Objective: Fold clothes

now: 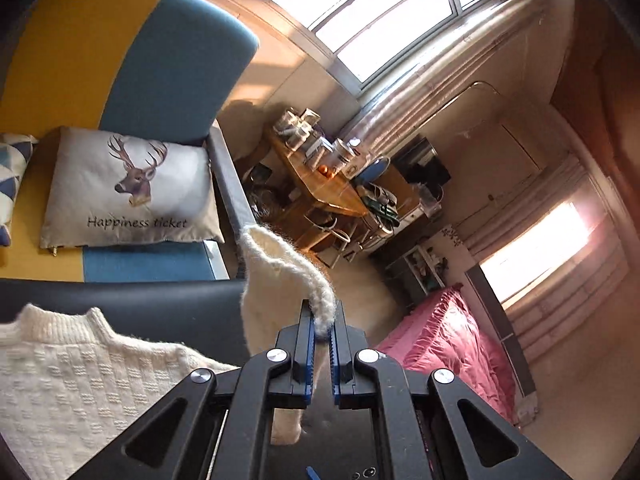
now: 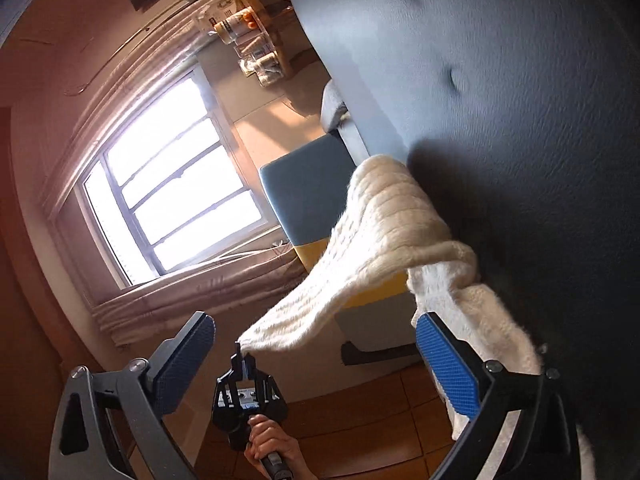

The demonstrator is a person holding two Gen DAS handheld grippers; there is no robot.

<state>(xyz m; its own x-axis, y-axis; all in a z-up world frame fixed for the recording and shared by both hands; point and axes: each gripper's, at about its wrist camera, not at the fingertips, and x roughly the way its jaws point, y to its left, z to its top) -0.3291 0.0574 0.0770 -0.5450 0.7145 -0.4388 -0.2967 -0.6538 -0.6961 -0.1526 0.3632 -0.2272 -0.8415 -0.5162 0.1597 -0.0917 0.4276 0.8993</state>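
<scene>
Left gripper (image 1: 325,330) clamped on sleeve (image 1: 280,268) of sweater (image 1: 72,384), lifted off dark surface (image 1: 160,304); right gripper (image 2: 316,356) spread, empty. Risk: fuzzy cuff slipping from shallow pinch, dropping unfolded.

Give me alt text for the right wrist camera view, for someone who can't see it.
The right claw is open, its blue-padded fingers spread wide, one beside a cream knitted sweater lying on a dark surface. Beyond, the left claw, held in a hand, is shut on the sweater's sleeve and pulls it out over the edge, a bright window behind.
</scene>
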